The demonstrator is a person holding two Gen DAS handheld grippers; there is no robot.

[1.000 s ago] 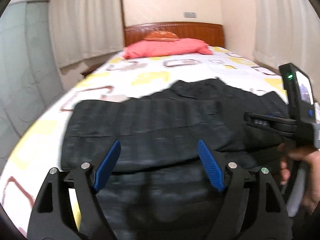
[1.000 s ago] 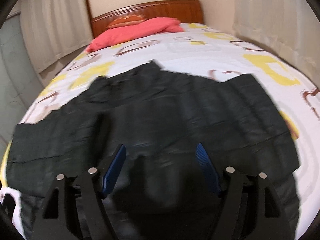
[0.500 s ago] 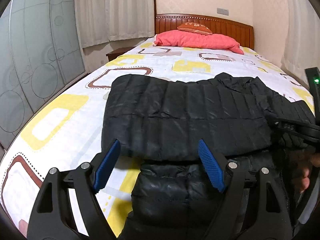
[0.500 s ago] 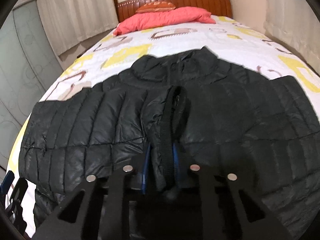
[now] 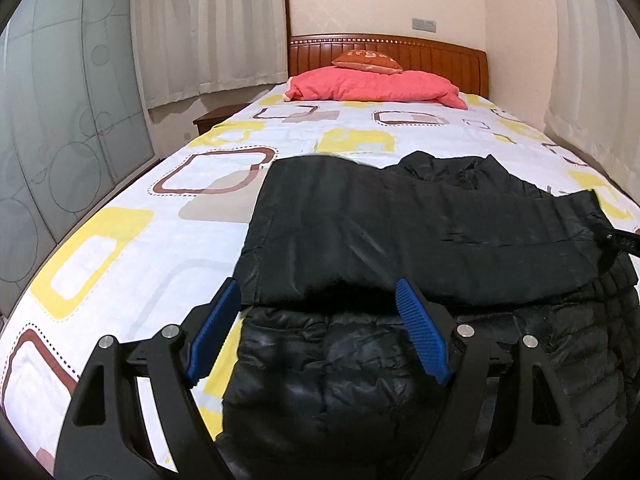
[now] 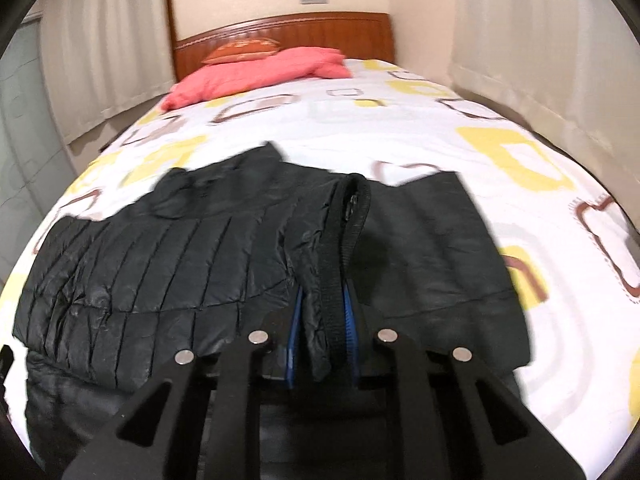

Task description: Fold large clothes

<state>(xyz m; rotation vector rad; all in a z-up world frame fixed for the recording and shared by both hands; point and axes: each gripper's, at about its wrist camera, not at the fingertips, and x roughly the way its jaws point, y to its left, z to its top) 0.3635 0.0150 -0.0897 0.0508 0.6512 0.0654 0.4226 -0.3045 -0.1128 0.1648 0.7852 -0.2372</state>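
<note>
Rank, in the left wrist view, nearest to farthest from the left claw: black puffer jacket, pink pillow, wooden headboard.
1. Black puffer jacket, directly ahead of the left claw.
2. Pink pillow, far end of the bed.
3. Wooden headboard, behind the pillow, against the wall.

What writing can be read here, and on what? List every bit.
Nothing reads clearly.
Cushion: gold lettering, too blurred to read.
Right gripper, jaws just closed on the jacket: small white marks on its side in the left wrist view, too small to read.
</note>
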